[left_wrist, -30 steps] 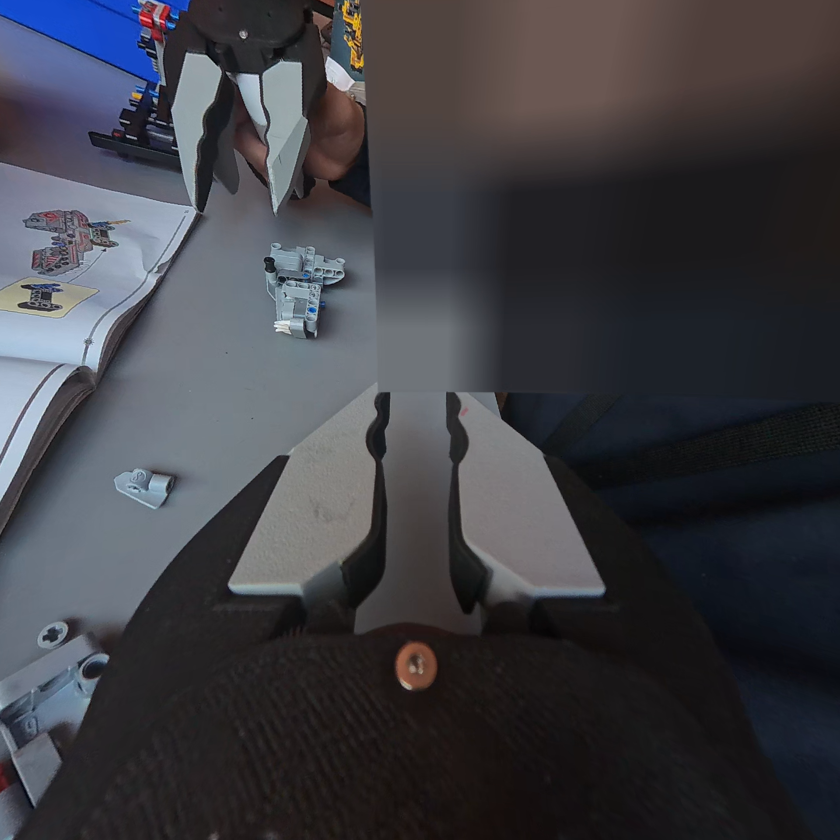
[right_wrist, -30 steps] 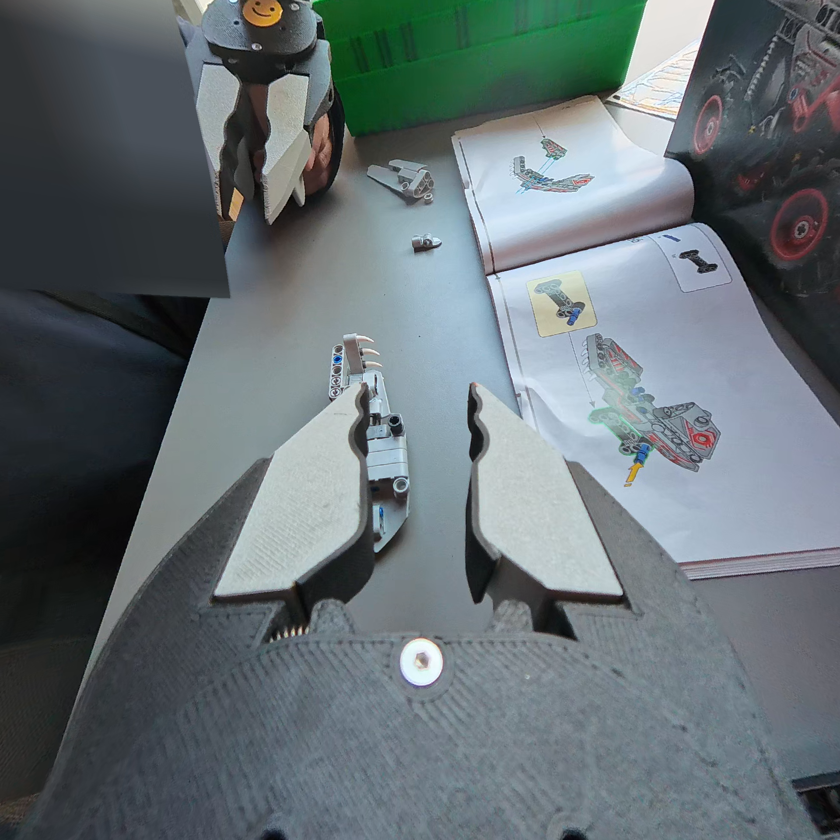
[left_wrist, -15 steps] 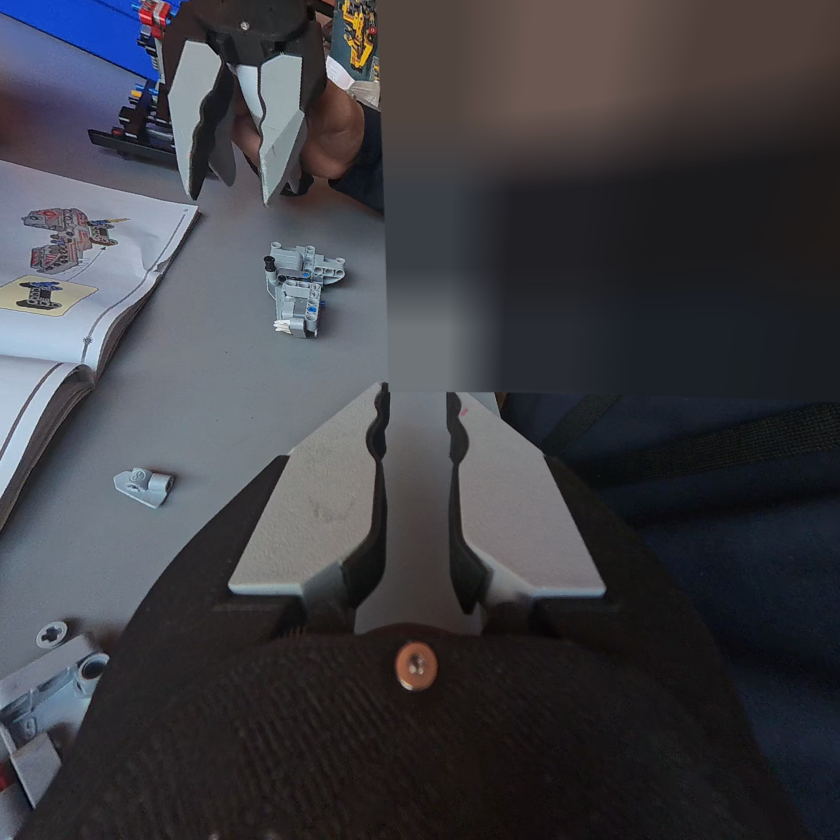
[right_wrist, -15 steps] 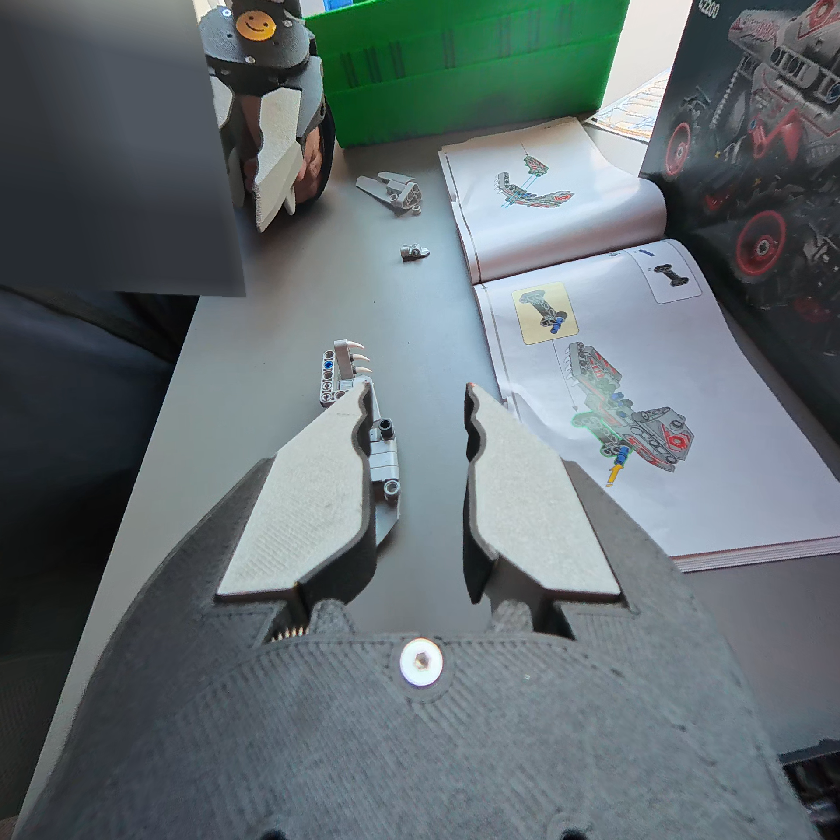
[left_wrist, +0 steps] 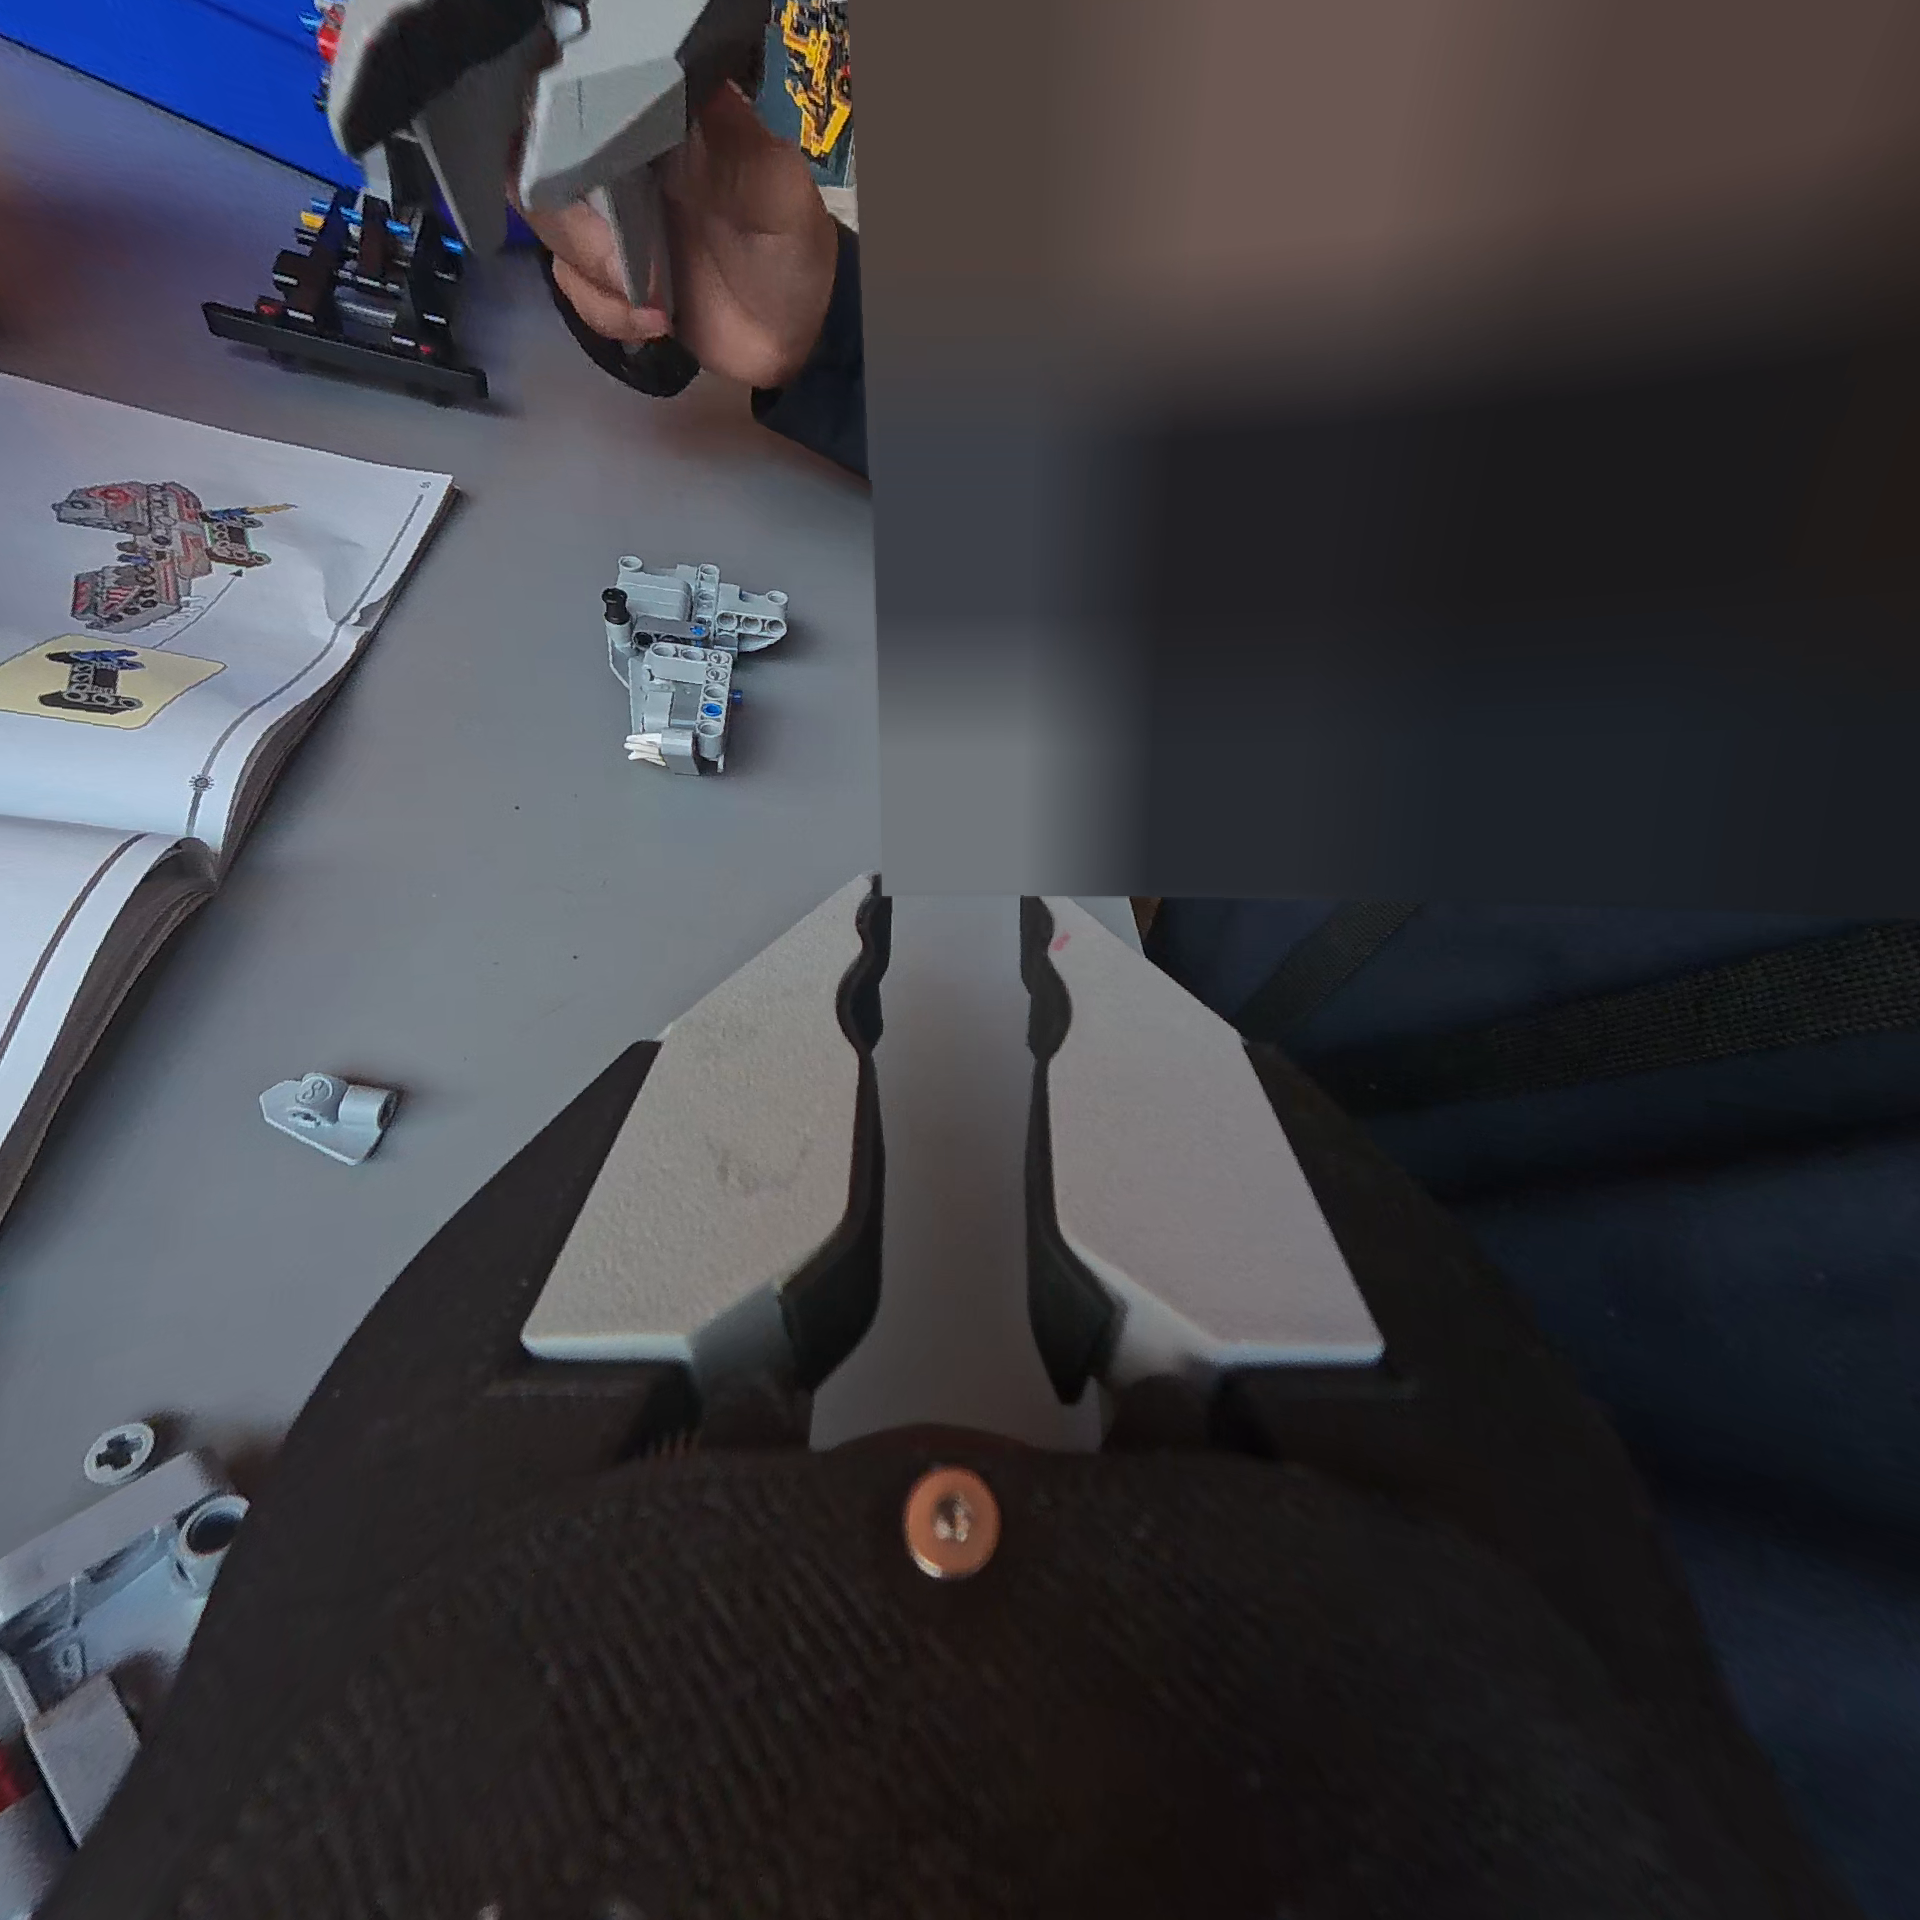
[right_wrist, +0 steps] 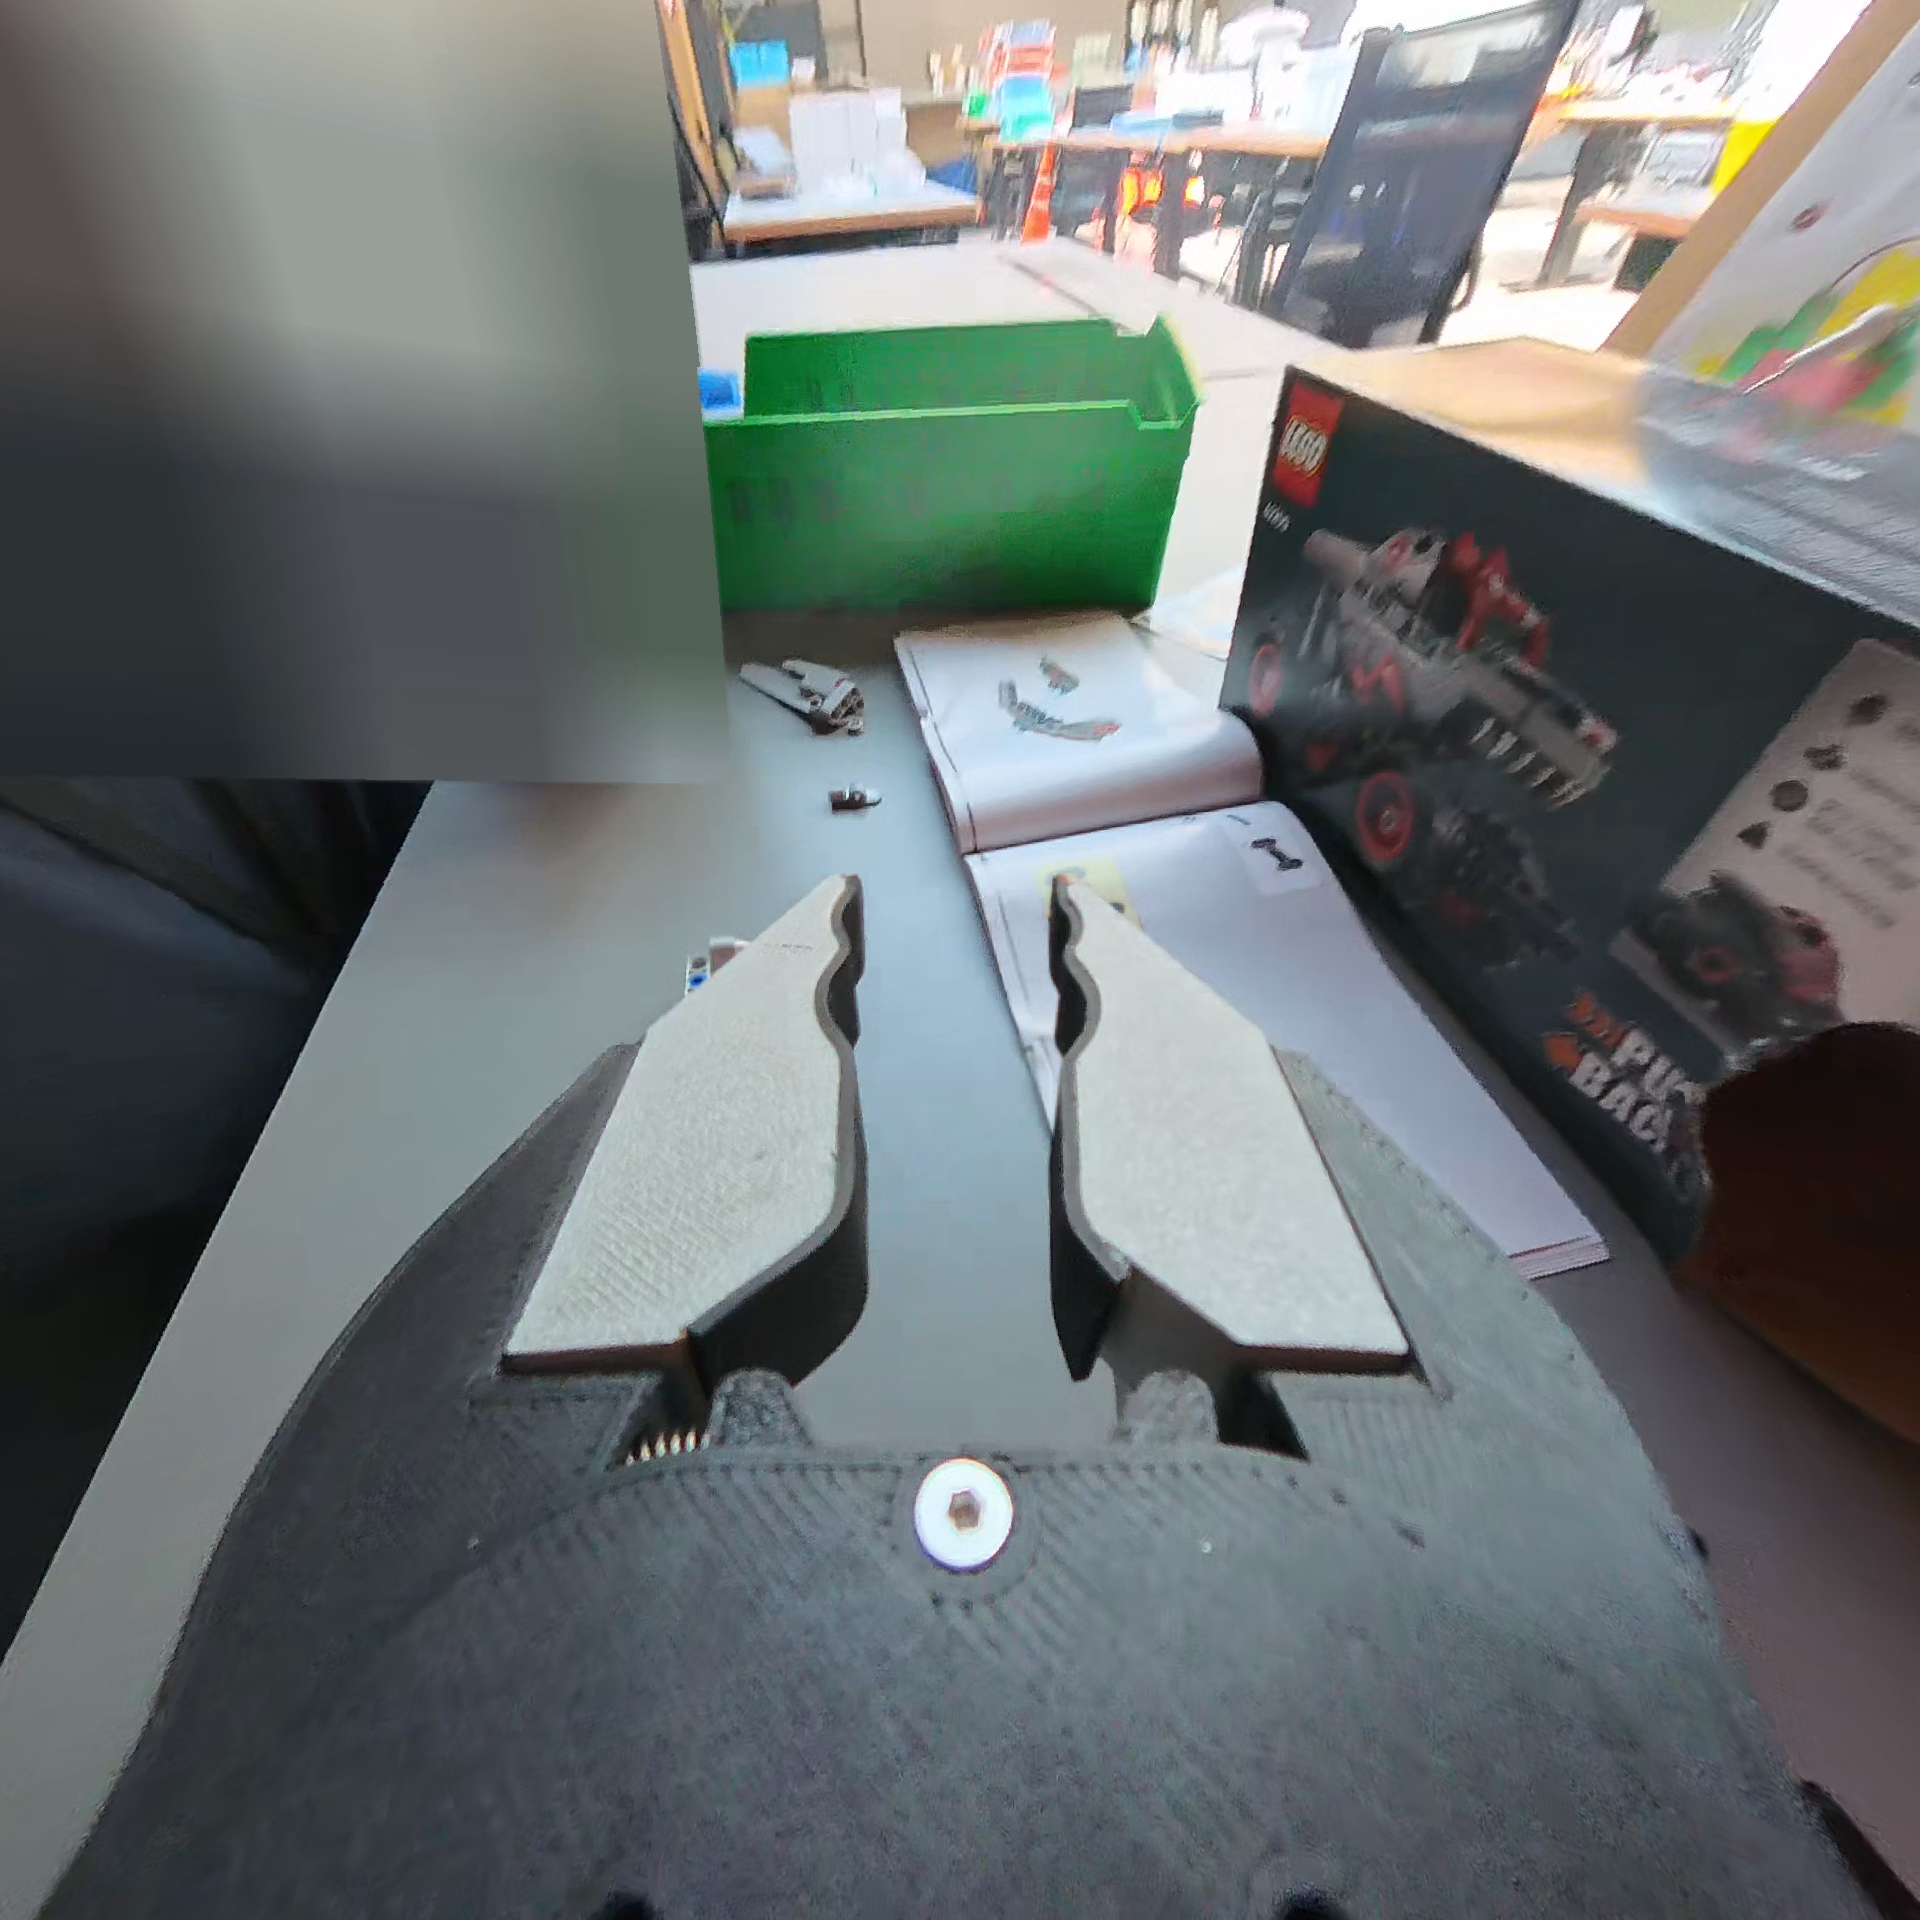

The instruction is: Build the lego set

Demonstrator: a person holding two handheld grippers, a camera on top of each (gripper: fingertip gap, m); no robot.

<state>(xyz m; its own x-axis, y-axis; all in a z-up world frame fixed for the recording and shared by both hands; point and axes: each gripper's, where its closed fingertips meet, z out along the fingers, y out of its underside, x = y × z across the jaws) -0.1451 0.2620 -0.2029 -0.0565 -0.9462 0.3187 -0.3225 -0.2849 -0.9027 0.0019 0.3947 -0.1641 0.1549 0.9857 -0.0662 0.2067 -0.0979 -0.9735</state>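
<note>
A grey lego assembly (left_wrist: 681,670) with white teeth lies on the grey table (left_wrist: 499,935), ahead and left of my left gripper (left_wrist: 951,914). That gripper is open, empty and low over the table's near edge. A small grey piece (left_wrist: 327,1117) lies to its left. My right gripper (right_wrist: 956,904) is open and empty, held above the table and tilted towards the room. Its left finger hides most of the assembly, of which only a sliver (right_wrist: 717,956) shows. The right gripper also shows raised at the top of the left wrist view (left_wrist: 540,156).
The open instruction booklet (right_wrist: 1195,935) lies right of the right gripper, with the lego box (right_wrist: 1558,779) standing behind it. A green bin (right_wrist: 935,468) stands at the far end, with loose grey pieces (right_wrist: 810,696) before it. A black frame assembly (left_wrist: 353,301) stands past the booklet (left_wrist: 156,644). Tip to tip, the grippers are about 20 cm apart. About 11 cm separates my left fingertips from the small grey piece (left_wrist: 327,1117).
My right gripper has lifted and tilted upward, so its view now looks across the room rather than down at the table. The left gripper has stayed put.
</note>
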